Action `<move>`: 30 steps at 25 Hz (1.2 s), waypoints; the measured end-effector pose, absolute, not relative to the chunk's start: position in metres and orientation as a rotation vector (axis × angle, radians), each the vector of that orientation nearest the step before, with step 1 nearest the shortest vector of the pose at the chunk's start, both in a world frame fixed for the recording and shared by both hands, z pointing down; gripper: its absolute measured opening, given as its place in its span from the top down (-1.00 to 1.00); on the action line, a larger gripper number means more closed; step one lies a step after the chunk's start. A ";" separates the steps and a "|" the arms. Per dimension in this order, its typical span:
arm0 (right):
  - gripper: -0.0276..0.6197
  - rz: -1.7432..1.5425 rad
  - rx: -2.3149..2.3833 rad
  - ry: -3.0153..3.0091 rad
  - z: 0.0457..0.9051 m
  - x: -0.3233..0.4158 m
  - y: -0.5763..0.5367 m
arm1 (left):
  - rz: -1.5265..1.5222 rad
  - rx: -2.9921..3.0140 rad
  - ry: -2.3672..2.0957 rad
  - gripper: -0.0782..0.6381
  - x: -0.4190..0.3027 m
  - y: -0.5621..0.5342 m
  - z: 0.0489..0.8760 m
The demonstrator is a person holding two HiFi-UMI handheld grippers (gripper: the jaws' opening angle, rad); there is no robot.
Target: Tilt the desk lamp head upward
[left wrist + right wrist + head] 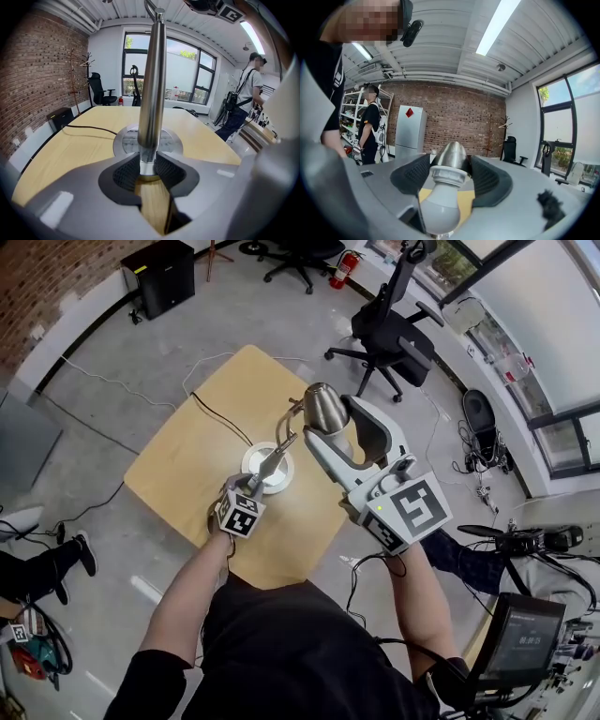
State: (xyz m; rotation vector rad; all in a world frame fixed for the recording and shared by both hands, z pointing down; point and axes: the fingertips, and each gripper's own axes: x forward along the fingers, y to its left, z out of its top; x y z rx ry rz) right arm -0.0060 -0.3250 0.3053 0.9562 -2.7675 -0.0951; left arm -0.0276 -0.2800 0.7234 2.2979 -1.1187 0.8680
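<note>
left claw (149, 171) was clamped on the lamp's pole (152, 93) just above the round base (126, 140), angled steeply down to brace it. right claw (449, 176), nearly level, gripped the lamp head (450, 157) by its metal shade, bulb (438, 211) facing back. both grips looked set, but the upward tilt seemed unfinished. the lamp stood mid tabletop (187, 465).

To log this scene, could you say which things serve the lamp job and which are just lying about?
In use: lamp head, lamp pole, lamp base, left gripper, right gripper.
Lying about: office chair, fire extinguisher, black cabinet.
</note>
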 end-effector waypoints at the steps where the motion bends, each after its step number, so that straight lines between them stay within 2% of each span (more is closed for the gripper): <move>1: 0.02 -0.089 0.954 -2.761 0.305 -0.008 -0.326 | 0.869 2.299 -1.116 0.46 -0.027 -0.280 0.723; 13: 0.02 -0.068 0.918 -2.728 0.308 -0.009 -0.330 | 0.840 2.318 -1.117 0.47 -0.027 -0.280 0.725; 30: 0.02 -0.042 0.858 -2.685 0.309 -0.051 -0.349 | 0.811 2.330 -1.125 0.48 -0.038 -0.277 0.723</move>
